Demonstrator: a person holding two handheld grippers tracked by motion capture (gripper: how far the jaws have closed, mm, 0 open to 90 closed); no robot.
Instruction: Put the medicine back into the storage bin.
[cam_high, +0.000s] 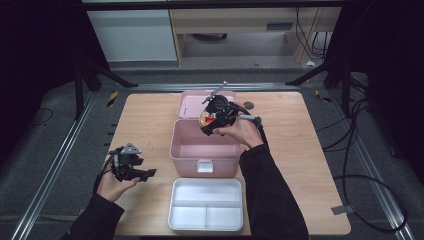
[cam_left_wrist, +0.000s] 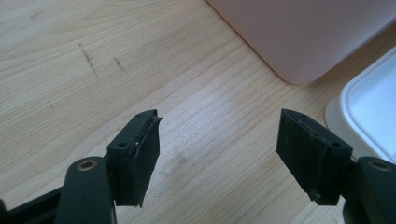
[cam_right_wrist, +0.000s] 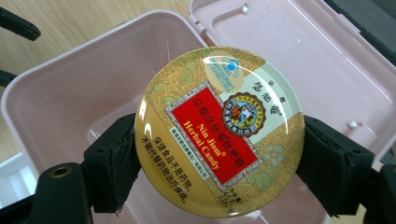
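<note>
My right gripper (cam_right_wrist: 219, 168) is shut on a round gold and red herbal candy tin (cam_right_wrist: 219, 130), both pads pressing its rim. It holds the tin above the far side of the open pink box (cam_high: 205, 150), whose inside looks bare in the right gripper view. The pink box (cam_right_wrist: 70, 107) has its lid (cam_right_wrist: 299, 60) folded back flat behind it. In the high view the tin (cam_high: 208, 120) hangs over the box's back wall, under my right gripper (cam_high: 216, 112). My left gripper (cam_left_wrist: 217, 154) stands open over bare wood, left of the box, nothing between its jaws; the high view shows that left gripper (cam_high: 137, 170) low by the table's left side.
A white divided tray (cam_high: 206, 204) lies at the table's front edge, just in front of the pink box. The tray's corner (cam_left_wrist: 369, 107) and the box's rounded corner (cam_left_wrist: 303, 42) sit close to the left gripper's right jaw. Cables run along the floor at right.
</note>
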